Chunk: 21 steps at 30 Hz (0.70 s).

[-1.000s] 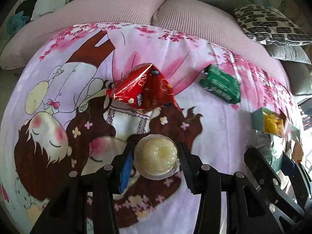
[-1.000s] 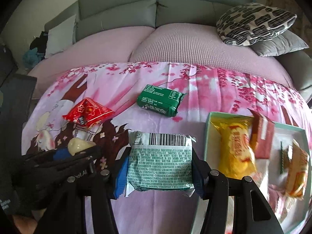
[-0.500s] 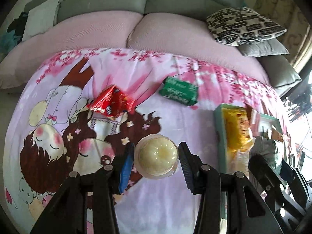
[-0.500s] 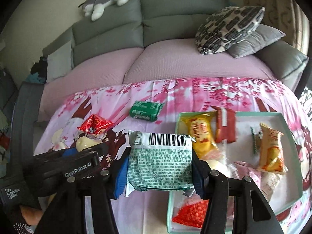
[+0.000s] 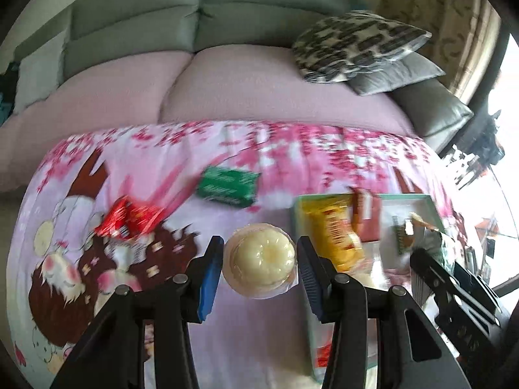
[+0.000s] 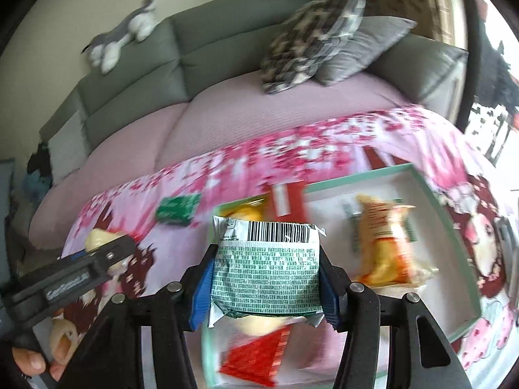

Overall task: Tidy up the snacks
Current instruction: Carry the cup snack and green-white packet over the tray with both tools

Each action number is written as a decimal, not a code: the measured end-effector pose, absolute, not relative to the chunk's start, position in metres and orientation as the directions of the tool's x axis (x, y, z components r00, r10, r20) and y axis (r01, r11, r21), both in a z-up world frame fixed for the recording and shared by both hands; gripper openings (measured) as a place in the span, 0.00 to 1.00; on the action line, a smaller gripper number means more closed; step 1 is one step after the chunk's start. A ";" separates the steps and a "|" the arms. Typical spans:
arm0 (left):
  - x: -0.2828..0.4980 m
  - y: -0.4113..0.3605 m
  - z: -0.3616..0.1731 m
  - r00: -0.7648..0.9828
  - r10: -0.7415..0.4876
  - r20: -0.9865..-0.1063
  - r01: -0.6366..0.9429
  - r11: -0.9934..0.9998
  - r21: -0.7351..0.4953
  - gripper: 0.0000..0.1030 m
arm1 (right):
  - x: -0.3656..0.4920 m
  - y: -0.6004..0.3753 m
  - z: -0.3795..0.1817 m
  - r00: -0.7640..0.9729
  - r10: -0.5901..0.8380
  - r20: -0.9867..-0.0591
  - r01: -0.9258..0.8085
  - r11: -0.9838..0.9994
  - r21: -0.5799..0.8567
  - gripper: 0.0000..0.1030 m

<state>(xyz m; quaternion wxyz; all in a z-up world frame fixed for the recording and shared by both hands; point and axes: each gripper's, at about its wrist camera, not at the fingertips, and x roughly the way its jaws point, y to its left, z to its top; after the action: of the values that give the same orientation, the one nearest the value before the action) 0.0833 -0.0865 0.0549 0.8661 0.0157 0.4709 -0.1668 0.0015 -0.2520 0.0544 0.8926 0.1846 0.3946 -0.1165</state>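
**Snacks carried toward the tray, one in each gripper**

Snacks are being sorted into a mint-rimmed tray (image 6: 431, 191) that lies toward the right edge of a pink cartoon-print cloth (image 5: 227, 340), spread in front of a sofa.

The left gripper (image 5: 260, 261) is closed on a pale jelly cup (image 5: 259, 264), its blue pads pressing each side. The cup hangs above the cloth just left of the tray's near-left corner.

The right gripper (image 6: 265, 278) is closed on a green foil packet (image 6: 264, 275), barcode side up, held above the left part of the tray. Under it lie a red packet (image 6: 256, 356), a yellow bag (image 6: 386, 240) and other snacks.

A green pack (image 5: 228, 186) and a red pouch (image 5: 129, 220) lie loose on the cloth, left of the tray.

Risks, as judgement: the two grippers are close together, so they may knock each other at the tray. The round, smooth cup could slip from its pads. A packet dropped on the heaped snacks may slide over the low rim.
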 end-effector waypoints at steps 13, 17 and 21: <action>0.066 -0.182 0.057 0.473 -0.365 -0.802 0.486 0.867 -0.109 0.46 | -0.024 -0.349 0.050 0.628 -0.240 -0.740 0.546 0.814 0.199 0.56; 0.067 -0.202 0.045 0.451 -0.366 -0.814 0.508 0.855 -0.103 0.46 | -0.024 -0.368 0.036 0.594 -0.257 -0.762 0.583 0.790 0.188 0.56; 0.068 -0.219 0.033 0.436 -0.362 -0.824 0.527 0.845 -0.092 0.46 | -0.023 -0.379 0.022 0.573 -0.247 -0.782 0.599 0.777 0.194 0.56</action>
<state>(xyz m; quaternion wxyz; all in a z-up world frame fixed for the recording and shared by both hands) 0.0675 -0.2191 0.0330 0.8425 0.0899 0.4610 -0.2638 -0.0234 -0.3791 0.0223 0.8575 0.2257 0.3910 -0.2466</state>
